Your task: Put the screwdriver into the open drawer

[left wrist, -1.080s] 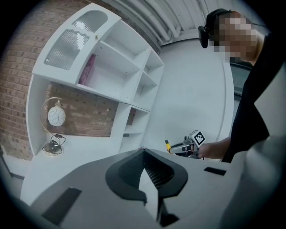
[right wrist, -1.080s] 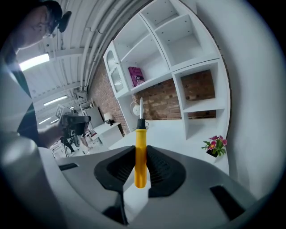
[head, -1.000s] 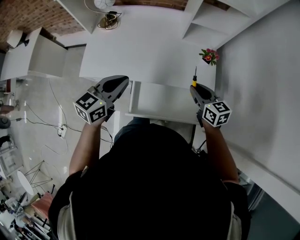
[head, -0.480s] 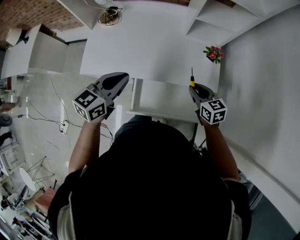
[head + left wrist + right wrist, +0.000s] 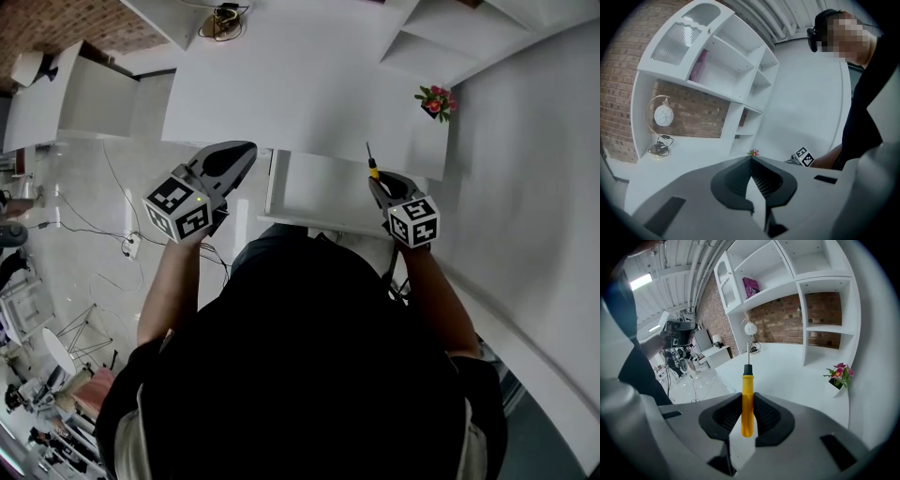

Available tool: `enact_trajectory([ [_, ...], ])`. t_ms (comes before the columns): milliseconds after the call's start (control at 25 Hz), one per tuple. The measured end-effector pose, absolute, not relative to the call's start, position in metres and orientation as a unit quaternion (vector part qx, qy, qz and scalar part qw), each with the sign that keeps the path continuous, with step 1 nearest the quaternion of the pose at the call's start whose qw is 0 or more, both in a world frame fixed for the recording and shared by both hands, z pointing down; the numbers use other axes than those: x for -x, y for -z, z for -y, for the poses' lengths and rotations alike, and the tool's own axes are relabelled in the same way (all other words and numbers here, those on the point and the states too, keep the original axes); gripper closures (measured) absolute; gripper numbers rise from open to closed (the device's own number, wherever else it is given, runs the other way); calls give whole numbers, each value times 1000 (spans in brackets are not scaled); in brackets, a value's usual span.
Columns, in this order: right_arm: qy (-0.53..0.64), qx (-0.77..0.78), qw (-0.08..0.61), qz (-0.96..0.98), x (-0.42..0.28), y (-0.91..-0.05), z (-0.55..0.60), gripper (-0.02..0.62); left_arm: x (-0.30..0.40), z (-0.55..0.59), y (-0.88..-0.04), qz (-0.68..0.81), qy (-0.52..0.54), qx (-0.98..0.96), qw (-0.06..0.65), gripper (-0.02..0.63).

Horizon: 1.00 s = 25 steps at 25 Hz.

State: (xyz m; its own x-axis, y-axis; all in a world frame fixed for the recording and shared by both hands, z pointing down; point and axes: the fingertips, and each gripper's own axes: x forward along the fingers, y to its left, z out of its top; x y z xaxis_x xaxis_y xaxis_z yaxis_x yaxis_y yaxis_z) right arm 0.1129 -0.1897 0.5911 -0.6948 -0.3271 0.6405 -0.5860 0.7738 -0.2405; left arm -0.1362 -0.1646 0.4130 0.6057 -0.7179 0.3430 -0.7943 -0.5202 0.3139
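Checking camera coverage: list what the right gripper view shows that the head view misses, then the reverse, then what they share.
Only the right gripper view: a purple book on a shelf, and the right tongs clamped on the screwdriver by its yellow handle. Only the head view: the open drawer and the left tongs. Both: the screwdriver, the potted flowers and the white desk.

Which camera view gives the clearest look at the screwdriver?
The right gripper view. There the screwdriver fills the centre, its yellow handle clamped between the jaws of the right gripper, its shaft pointing away. The head view shows it small, sticking out ahead of that gripper. The left gripper view does not show it.
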Motion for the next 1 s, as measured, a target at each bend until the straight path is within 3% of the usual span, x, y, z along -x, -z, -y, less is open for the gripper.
enact_trajectory([
  [1000,-199,-184,398,877,-92,-703,159,509,156,159,-453,449,-102,-849,258,591],
])
